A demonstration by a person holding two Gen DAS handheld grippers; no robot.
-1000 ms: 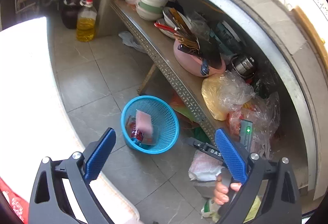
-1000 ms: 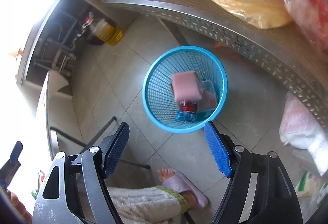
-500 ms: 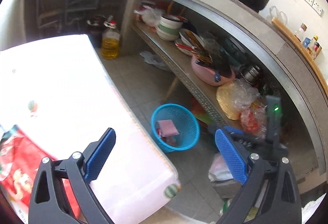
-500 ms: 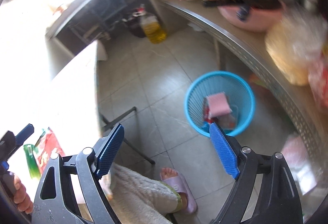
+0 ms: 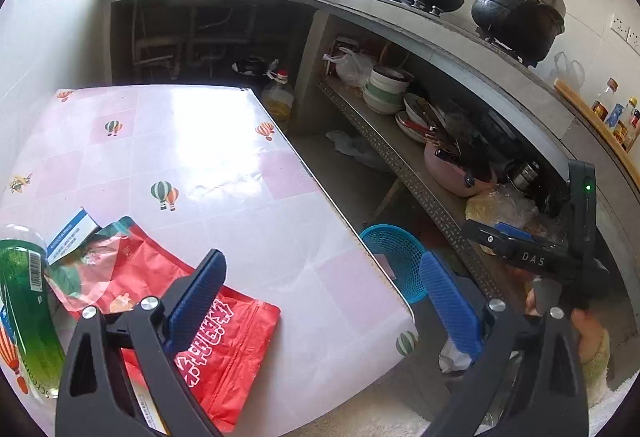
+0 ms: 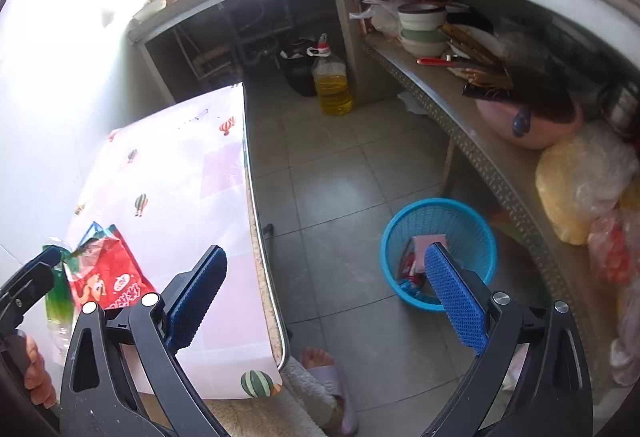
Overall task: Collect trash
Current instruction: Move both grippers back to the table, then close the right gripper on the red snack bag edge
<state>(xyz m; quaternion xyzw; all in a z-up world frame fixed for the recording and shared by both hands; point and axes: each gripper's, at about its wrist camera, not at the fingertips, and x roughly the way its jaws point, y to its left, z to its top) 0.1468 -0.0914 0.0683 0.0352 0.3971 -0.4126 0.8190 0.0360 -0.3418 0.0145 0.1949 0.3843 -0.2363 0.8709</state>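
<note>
A red snack bag (image 5: 208, 329) lies on the pink-checked table (image 5: 208, 165), with a green plastic bottle (image 5: 24, 309) and a small blue-and-white box (image 5: 72, 233) at its left. My left gripper (image 5: 324, 301) is open and empty just above the bag's right end. A blue trash basket (image 6: 440, 249) stands on the floor and holds a pink sponge (image 6: 428, 241) and wrappers. My right gripper (image 6: 328, 301) is open and empty, above the floor between the table edge and the basket. The basket (image 5: 396, 261) and the bag (image 6: 104, 277) show in both views.
A metal shelf (image 6: 472, 125) at the right carries bowls, a pink basin and plastic bags. An oil jug (image 6: 332, 81) stands on the tiled floor at the back. The person's slippered foot (image 6: 332, 377) is below the table corner. A counter with pots (image 5: 516, 9) runs above.
Both grippers have risen and swung left, away from the basket. The table with the red bag and bottle has come into view under the left gripper. Both stay open.
</note>
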